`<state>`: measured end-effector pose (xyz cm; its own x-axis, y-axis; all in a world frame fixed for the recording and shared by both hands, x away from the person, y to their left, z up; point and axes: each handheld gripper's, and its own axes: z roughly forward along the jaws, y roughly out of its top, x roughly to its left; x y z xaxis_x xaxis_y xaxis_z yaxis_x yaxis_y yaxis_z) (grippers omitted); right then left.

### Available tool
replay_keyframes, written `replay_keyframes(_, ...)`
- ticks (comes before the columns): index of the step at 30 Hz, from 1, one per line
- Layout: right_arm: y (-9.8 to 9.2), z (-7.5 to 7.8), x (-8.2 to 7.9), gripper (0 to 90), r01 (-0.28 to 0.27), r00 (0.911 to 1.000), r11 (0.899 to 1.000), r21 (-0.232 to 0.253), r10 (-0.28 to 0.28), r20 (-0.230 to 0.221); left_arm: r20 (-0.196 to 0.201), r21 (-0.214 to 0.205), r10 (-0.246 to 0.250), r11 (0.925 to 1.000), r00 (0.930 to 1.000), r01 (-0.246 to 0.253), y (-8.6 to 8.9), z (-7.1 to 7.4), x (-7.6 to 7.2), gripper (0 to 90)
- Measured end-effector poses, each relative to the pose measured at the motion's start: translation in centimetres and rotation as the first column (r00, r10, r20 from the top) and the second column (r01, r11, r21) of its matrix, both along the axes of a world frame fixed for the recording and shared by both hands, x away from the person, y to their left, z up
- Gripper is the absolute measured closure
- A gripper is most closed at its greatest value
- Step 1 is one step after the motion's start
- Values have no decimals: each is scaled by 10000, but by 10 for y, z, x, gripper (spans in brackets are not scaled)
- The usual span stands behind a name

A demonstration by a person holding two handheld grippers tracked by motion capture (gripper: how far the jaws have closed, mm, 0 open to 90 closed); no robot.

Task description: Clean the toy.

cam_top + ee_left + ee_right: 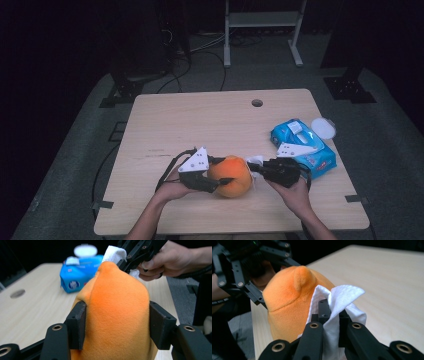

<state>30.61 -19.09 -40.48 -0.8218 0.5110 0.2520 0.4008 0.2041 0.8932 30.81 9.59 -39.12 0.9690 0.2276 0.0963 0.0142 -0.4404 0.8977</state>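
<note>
**Mia:** From the high view, where is the orange plush toy [231, 175]?

**Ben:** Near the front edge of the table [200, 120], between the two grippers. The left gripper [216, 175] has it by the sides. The right gripper [256, 167] is at its other side, holding a white wipe [255, 161]. A blue pack of wipes [302, 147] lies behind the right hand.

**Mia:** What about the left gripper view?

**Ben:** The two black pads [78, 323] press into the toy [117, 315] from both sides. The fur bulges around them, so I think it is soft and squashy. It looks light too. It won't break, but fuzzy things can slip, so I would hold the fat middle like this.

**Mia:** And the right gripper view?

**Ben:** The jaws are pinched tight on the wipe [337, 305], which is folded up between them. The wipe is thin and floppy and sits right by the toy [287, 305]. A little bump like an ear sticks up on top. I'd grab the body, not that bump.
</note>
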Motion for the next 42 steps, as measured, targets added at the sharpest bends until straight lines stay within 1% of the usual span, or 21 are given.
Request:
replay_keyframes(1, 0, 0, 0, 861, 0, 10000, 10000, 0, 0, 0, 0, 0, 0, 10000, 10000, 0, 0, 0, 0, 397)
replay_keyframes(2, 2, -7, 4, 861, -10, 9991, 9996, -282, -2, -422, -65, 511, 81, 9987, 9999, -78, -3, -8, 2, 391)
replay_keyframes(5, 0, -14, 7, 861, 56, 9979, 9991, -412, -83, -648, -272, 464, 239, 9987, 9993, -226, -5, -13, 5, 376)
replay_keyframes(9, -7, -7, 7, 861, 189, 9989, 9997, -147, -195, -429, -276, 505, 347, 9982, 9990, -333, -9, -13, 5, 354)
replay_keyframes(11, -11, 2, 5, 861, 253, 9995, 9996, 79, -251, -167, -279, 537, 386, 9979, 9989, -370, -12, -13, 4, 353)
replay_keyframes(12, -13, 11, 0, 860, 191, 9997, 9990, 394, -197, 140, -167, 660, 378, 9971, 9991, -366, -15, -12, 3, 351)
replay_keyframes(13, -13, 11, 0, 860, 191, 9997, 9990, 394, -197, 140, -167, 660, 378, 9971, 9991, -366, -15, -12, 3, 350)
replay_keyframes(14, -13, 19, -4, 860, 52, 9989, 9982, 600, -80, 471, -93, 687, 389, 9969, 9992, -381, -18, -12, 2, 350)
replay_keyframes(16, -9, 24, -7, 860, -69, 9979, 9976, 685, 25, 650, 49, 773, 357, 9964, 9993, -360, -22, -11, 0, 349)
replay_keyframes(19, -3, 23, -7, 860, -222, 9976, 9979, 614, 180, 675, 101, 750, 358, 9965, 9993, -364, -25, -12, -2, 344)
replay_keyframes(21, 5, 16, -6, 859, -302, 9982, 9993, 213, 291, 517, 129, 719, 358, 9967, 9993, -367, -27, -13, -2, 328)
replay_keyframes(23, 7, 11, -4, 860, -362, 9986, 9993, 93, 358, 398, 109, 675, 334, 9971, 9994, -340, -26, -13, -1, 268)
replay_keyframes(24, 7, 9, -4, 860, -370, 9987, 9993, 73, 368, 362, -76, 279, 246, 9993, 9997, -244, -23, -12, 0, 223)
replay_keyframes(25, 7, 9, -4, 860, -370, 9987, 9993, 73, 368, 362, -76, 279, 246, 9993, 9997, -244, -23, -12, 0, 202)
replay_keyframes(26, 6, 8, -4, 860, -426, 9984, 9991, -18, 427, 361, -444, -226, 187, 9995, 9988, -197, -16, -10, 4, 172)
replay_keyframes(30, 1, 6, -7, 860, -501, 9981, 9987, -101, 504, 346, -878, -173, 355, 9992, 9955, -372, -6, -14, 11, 98)
replay_keyframes(32, -3, 5, -7, 859, -608, 9977, 9981, -39, 609, 308, -1403, -362, 217, 9990, 9899, -270, -4, -20, 15, 84)
replay_keyframes(33, -3, 5, -7, 859, -608, 9977, 9981, -39, 609, 308, -1403, -362, 217, 9990, 9899, -270, -4, -20, 15, 84)
replay_keyframes(34, -5, 5, -8, 859, -700, 9971, 9975, -13, 700, 299, -1670, -386, -15, 9992, 9859, -50, -5, -26, 16, 84)
replay_keyframes(37, -6, 5, -8, 858, -728, 9968, 9973, -73, 730, 321, -1816, -464, -121, 9989, 9833, 37, -9, -30, 15, 85)
replay_keyframes(42, -14, 3, -3, 858, -402, 9988, 9992, -77, 403, 269, -1647, -416, -399, 9986, 9855, 335, -10, -31, 10, 135)
